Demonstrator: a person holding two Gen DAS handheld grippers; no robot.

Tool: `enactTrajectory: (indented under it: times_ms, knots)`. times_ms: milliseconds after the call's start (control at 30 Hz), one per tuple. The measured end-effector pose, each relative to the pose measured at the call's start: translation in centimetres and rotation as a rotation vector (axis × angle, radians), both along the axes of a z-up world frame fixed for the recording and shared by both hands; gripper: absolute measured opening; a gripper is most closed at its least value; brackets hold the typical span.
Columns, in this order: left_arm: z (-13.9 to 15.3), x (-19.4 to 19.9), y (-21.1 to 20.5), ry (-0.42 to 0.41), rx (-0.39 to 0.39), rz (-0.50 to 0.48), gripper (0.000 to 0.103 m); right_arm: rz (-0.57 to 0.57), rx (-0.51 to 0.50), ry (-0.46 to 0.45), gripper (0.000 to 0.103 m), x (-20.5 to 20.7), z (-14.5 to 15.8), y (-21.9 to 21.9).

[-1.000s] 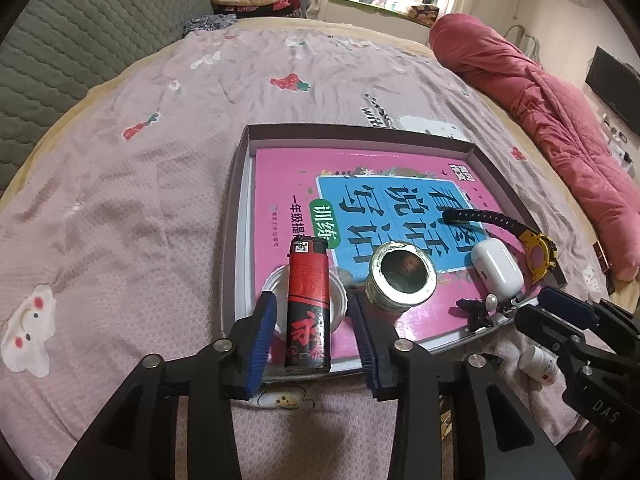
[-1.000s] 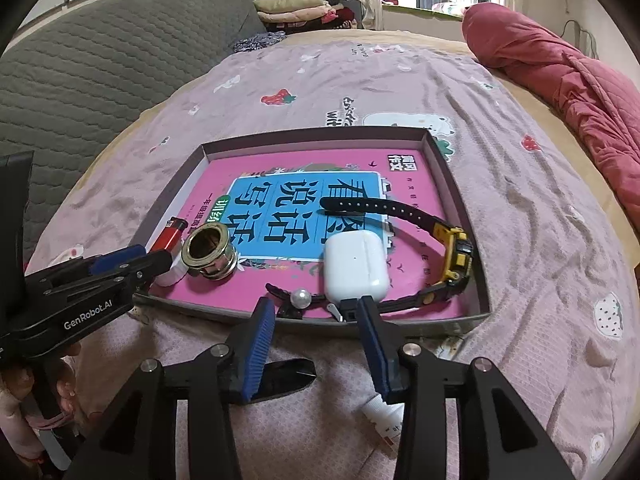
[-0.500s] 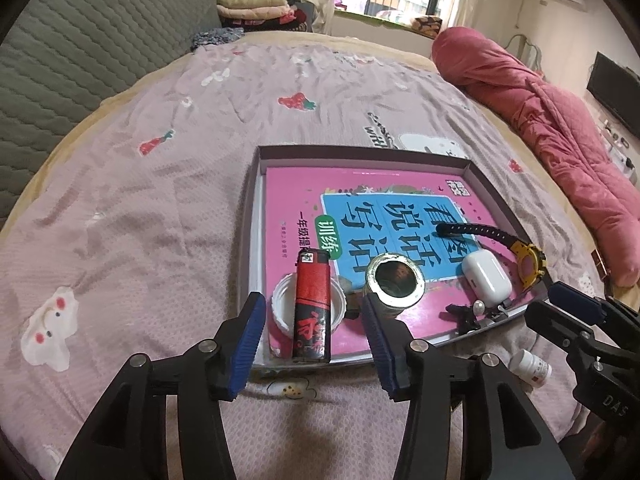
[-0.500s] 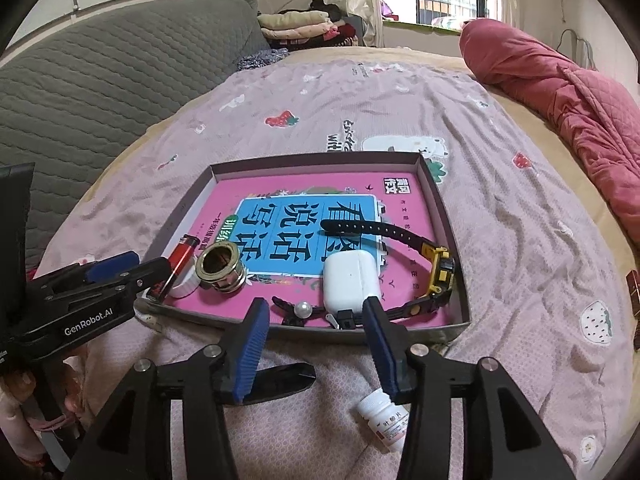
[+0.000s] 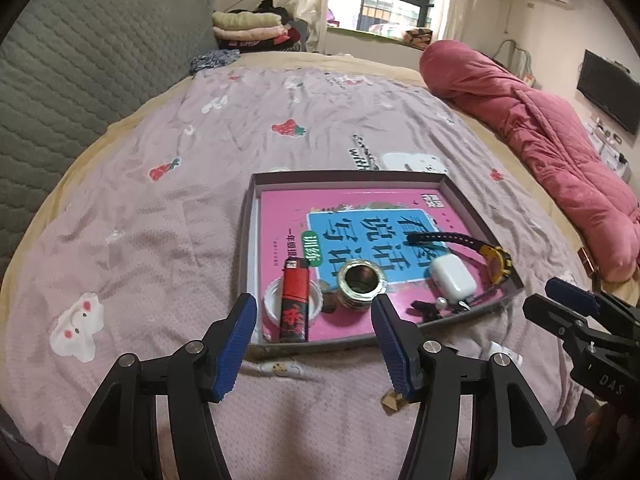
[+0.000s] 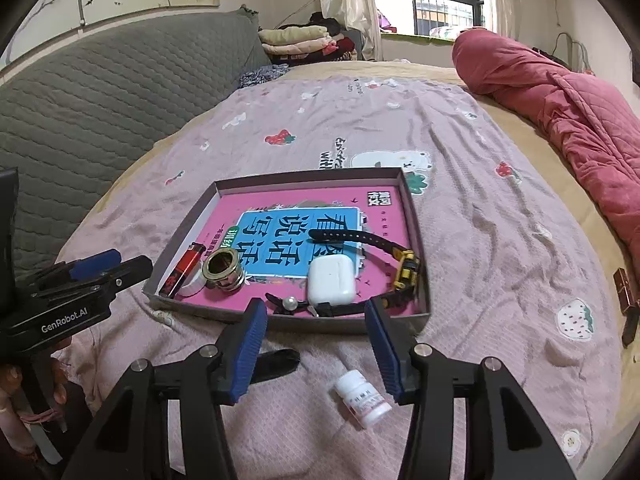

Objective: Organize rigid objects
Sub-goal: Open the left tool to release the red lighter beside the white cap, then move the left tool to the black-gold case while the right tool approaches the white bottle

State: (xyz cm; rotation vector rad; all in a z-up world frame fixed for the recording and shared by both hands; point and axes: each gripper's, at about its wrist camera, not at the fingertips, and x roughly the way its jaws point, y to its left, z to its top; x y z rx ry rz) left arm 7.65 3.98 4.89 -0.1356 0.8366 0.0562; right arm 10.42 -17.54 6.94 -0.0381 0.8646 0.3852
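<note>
Tray (image 6: 416,236) on the bedspread (image 6: 500,240), already holding a pink book (image 6: 280,208), a red lighter (image 5: 295,304), a brass fitting (image 6: 222,269), a white earbud case (image 6: 330,281) and a wristwatch (image 6: 404,270). Left gripper (image 5: 312,332) and right gripper (image 6: 316,340) both hang short of the tray's near wall; their jaws have just been opening and now stand wide with nothing between them. White pill bottle (image 6: 362,398), outside the tray, lies on its side just beneath the right gripper and slightly toward its right finger, long axis slanting away to the near right. The right hand is plainly the nearer. A dark flat object (image 6: 276,362), possibly a clip or blade, lies beside the left finger of that gripper.
</note>
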Motion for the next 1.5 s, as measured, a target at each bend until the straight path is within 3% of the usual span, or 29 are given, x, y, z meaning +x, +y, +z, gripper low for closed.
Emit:
enactTrajectory:
  times_ms: [433, 833, 1500]
  knots:
    - [0.8, -2.3, -3.8, 0.016, 0.056, -0.078, 0.061, 0.031, 0.013, -0.004, 0.051, -2.4, 0.3, -2.6]
    - [-1.1, -4.5, -6.3, 0.079, 0.055, -0.157, 0.061, 0.053, -0.009, 0.027, 0.052, -4.1, -0.8, -3.7]
    - [-5.0, -2.0, -7.5, 0.165, -0.012, -0.251, 0.061, 0.074, -0.055, 0.092, 0.052, -2.5, -5.2, -3.8]
